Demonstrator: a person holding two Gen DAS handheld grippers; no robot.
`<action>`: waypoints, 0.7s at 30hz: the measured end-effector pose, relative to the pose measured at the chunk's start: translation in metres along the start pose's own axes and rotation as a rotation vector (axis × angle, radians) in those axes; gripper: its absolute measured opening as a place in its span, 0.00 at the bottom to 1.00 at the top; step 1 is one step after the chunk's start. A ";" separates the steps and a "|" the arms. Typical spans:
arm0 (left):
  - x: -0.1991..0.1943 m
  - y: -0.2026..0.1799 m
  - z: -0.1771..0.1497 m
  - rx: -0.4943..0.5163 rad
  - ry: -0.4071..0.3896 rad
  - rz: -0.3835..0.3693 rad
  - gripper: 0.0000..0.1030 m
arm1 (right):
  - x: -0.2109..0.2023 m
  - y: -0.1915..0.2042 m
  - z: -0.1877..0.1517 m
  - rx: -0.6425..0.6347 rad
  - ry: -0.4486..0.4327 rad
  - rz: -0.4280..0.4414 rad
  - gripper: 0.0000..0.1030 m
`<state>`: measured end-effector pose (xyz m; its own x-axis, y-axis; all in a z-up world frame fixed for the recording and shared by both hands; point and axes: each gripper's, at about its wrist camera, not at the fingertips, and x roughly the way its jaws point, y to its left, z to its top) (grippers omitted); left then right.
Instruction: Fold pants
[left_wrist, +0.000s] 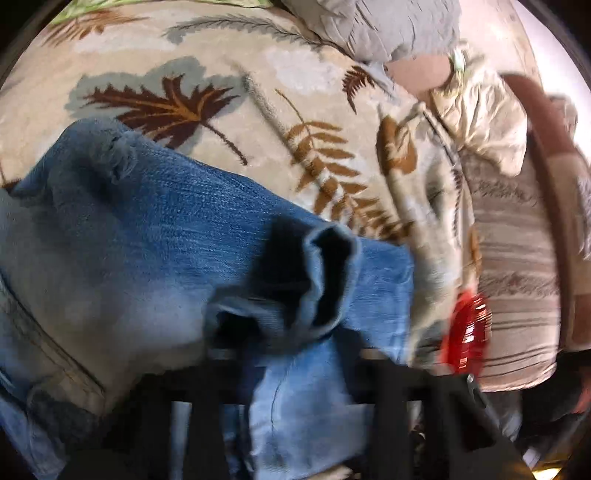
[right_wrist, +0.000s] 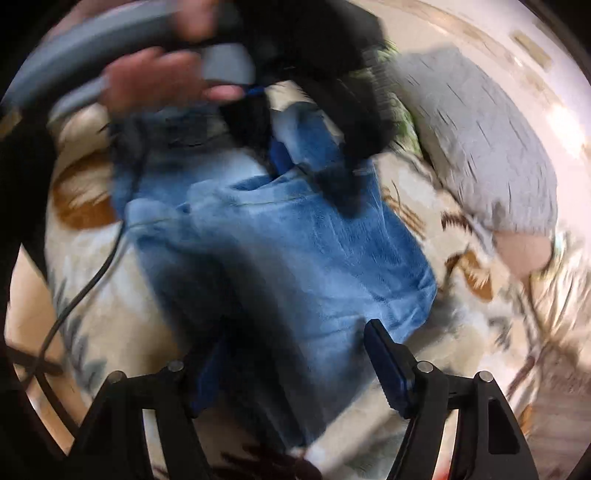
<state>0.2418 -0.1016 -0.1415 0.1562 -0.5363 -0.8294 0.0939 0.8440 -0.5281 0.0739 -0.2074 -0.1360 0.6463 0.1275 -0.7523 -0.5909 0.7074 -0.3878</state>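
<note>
Blue jeans (left_wrist: 177, 236) lie on a leaf-patterned blanket (left_wrist: 229, 110). In the left wrist view denim fills the lower half and passes between the black fingers (left_wrist: 391, 406); my left gripper (left_wrist: 295, 398) is shut on the jeans fabric, with a cuffed leg end (left_wrist: 325, 273) bunched just ahead. In the right wrist view the jeans (right_wrist: 303, 251) lie folded over, and my right gripper (right_wrist: 299, 369) is open above their near end, blue pads (right_wrist: 388, 365) apart with denim between them. The left gripper (right_wrist: 332, 147) and the person's hand (right_wrist: 159, 81) hold the far end.
A grey pillow (right_wrist: 487, 147) and a crumpled cream cloth (left_wrist: 476, 114) lie at the blanket's edge. A striped cushion (left_wrist: 517, 280) and a red object (left_wrist: 465, 332) sit right of the jeans. A grey cable (right_wrist: 88, 280) trails across the blanket at left.
</note>
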 end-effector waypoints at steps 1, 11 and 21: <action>0.000 -0.001 0.000 0.014 0.005 -0.003 0.16 | 0.003 -0.006 -0.001 0.050 0.001 0.035 0.55; -0.022 -0.018 0.017 0.081 -0.066 -0.005 0.11 | -0.004 0.017 -0.010 -0.088 -0.033 -0.038 0.25; 0.000 0.010 0.014 0.048 -0.017 0.017 0.23 | -0.003 0.013 -0.015 -0.062 -0.041 -0.027 0.25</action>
<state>0.2571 -0.0932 -0.1444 0.1752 -0.5224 -0.8345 0.1382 0.8523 -0.5045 0.0570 -0.2087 -0.1470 0.6808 0.1379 -0.7194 -0.6010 0.6666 -0.4409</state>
